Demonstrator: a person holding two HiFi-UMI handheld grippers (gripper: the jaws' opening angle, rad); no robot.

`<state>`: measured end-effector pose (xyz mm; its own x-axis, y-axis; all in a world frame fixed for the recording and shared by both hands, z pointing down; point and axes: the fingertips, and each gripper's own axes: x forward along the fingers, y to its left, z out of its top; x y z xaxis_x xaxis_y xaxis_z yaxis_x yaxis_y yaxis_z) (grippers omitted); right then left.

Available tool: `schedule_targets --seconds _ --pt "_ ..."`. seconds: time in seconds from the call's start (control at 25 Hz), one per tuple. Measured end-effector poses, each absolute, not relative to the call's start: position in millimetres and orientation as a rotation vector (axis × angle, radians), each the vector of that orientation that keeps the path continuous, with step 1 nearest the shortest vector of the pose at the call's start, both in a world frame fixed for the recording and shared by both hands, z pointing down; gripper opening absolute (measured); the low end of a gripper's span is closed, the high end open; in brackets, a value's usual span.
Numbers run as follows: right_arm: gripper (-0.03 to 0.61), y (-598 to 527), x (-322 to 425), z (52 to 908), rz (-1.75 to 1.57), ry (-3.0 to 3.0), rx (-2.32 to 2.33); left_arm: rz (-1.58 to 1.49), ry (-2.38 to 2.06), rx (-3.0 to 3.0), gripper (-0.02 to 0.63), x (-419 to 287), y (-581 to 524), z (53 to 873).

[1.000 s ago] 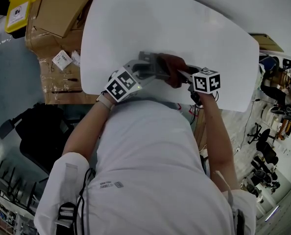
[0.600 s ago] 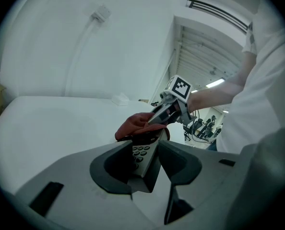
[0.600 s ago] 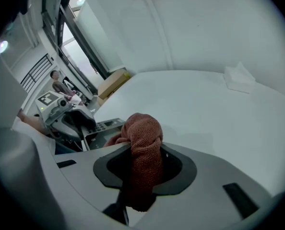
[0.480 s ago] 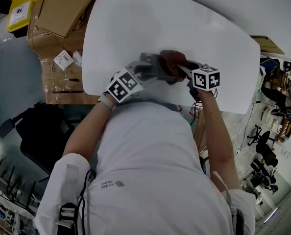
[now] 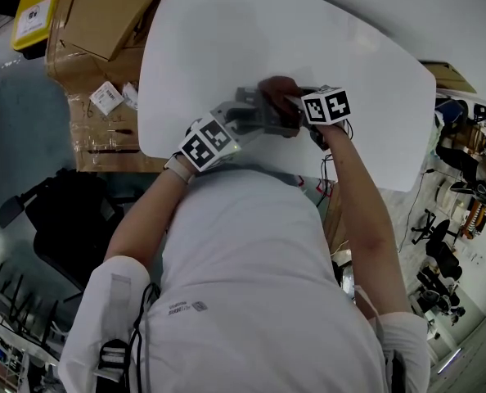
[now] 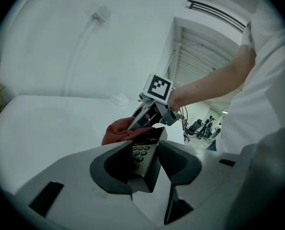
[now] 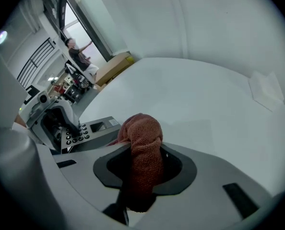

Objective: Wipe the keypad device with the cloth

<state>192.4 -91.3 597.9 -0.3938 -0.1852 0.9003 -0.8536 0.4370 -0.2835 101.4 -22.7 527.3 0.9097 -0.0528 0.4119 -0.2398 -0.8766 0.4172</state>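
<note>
Head view: person stood at the near edge of a white tabletop [image 5: 227, 39], one gripper in each hand, both meeting over the middle of the near edge.

Left gripper [image 5: 245, 118]: jaws clamped on the keypad device [image 5: 263, 115]. Left gripper view confirmed this: the grey device [image 6: 143, 155] sat between the two dark pads, gripped at its near end with the keys facing up and its screen end pointing away from the camera. Could not tell whether its underside rested on the tabletop [image 6: 46, 123] or was lifted off it.

Right gripper [image 5: 299, 105]: jaws closed on the cloth [image 5: 277, 88]. In the right gripper view the reddish-brown cloth [image 7: 145, 152] ran up between the pads and bunched into a rounded wad beyond the tips. The wad lay against the far, screen end of the keypad device [image 7: 85, 128]. The left gripper view showed the same contact: right gripper [image 6: 152, 116] angled down from above, with the cloth [image 6: 119, 131] pressed onto the device's far edge.

Surroundings: a small white item [image 7: 266, 89] lay on the tabletop [image 7: 205, 104], well apart from the device. Cardboard boxes [image 5: 104, 11] and a yellow bin [image 5: 38, 15] sat on the floor beyond the table's left side.
</note>
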Motion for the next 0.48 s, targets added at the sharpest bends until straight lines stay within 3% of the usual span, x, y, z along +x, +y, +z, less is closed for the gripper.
schedule_targets --seconds 0.48 --pt "0.114 -107.1 178.2 612.9 1.012 -1.796 0.858 0.531 -0.211 2.602 0.175 100.9 -22.9 525.6"
